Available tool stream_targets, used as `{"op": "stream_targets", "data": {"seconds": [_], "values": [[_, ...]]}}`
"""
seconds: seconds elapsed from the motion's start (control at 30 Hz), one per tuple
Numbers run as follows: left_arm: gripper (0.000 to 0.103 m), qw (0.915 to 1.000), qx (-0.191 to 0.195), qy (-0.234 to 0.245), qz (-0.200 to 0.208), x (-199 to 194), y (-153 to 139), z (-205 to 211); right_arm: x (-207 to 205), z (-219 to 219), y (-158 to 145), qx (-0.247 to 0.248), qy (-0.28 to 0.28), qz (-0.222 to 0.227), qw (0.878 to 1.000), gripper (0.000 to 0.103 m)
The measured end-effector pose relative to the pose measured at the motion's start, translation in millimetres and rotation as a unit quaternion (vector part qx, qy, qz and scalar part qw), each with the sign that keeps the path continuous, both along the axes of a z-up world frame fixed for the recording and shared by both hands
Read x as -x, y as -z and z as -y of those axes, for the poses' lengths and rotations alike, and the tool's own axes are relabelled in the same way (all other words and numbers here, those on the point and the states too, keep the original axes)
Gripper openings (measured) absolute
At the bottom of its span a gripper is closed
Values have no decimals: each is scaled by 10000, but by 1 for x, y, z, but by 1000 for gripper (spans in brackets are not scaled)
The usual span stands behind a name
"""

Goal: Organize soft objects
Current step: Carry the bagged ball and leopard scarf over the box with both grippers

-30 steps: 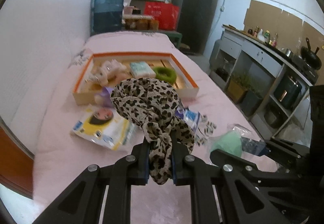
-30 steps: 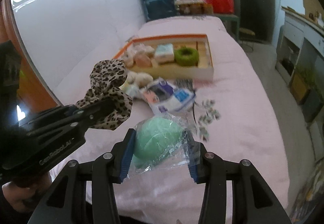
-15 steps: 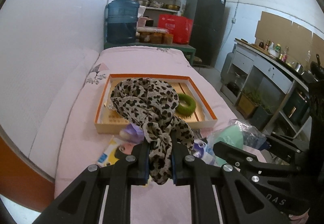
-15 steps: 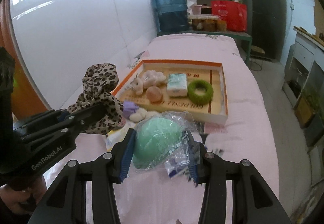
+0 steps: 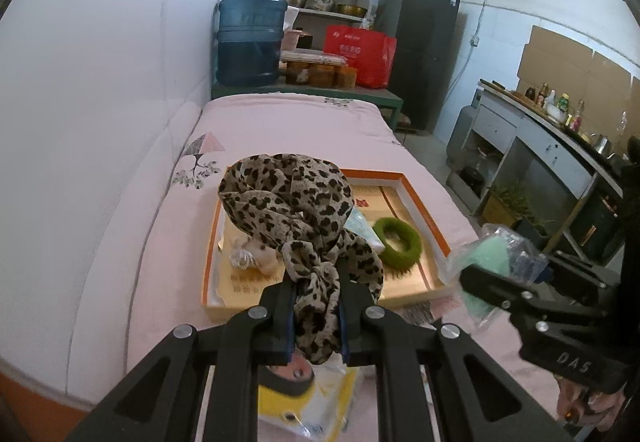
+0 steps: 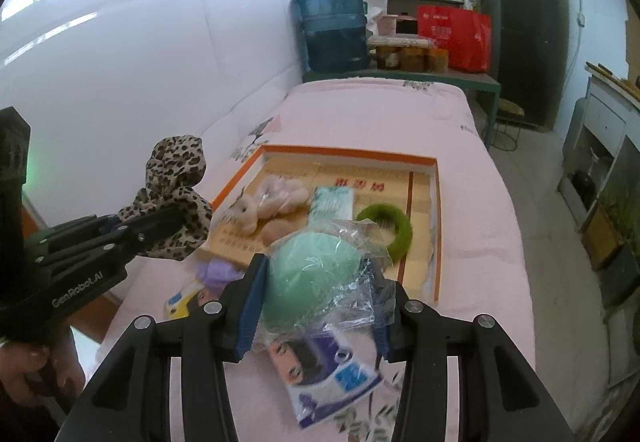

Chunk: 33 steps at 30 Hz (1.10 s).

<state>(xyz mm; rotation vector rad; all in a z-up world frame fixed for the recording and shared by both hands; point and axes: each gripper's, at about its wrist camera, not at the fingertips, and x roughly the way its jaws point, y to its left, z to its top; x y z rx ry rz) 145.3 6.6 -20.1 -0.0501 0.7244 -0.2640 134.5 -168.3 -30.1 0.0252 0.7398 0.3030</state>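
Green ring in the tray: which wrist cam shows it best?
Left wrist. The green ring lies whole and unobstructed in the tray, right of the leopard scarf. In the right wrist view the bagged green sponge covers its lower left part.

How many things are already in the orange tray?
4 visible in the tray: a plush toy at left, a peach ball beside it, a tissue pack mid-tray, a green ring at right. Others may be hidden.

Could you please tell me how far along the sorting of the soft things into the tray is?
Done: a plush toy, a tissue pack and a green ring lie in the tray. In hand: the left gripper clamps a leopard scarf, the right gripper a bagged green sponge. Left: packets on the bed.
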Motion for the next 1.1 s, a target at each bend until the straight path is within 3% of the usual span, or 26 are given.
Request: {"op": "stream_targets", "data": {"seconds": [0.53, 1.1], "values": [[16, 9995, -184, -254, -38, -68, 6, 3, -74, 4, -3, 32, 165, -37, 9999, 47], [16, 9982, -421, -315, -279, -126, 26, 14, -133, 8, 21, 252, 395, -187, 9987, 47]]}}
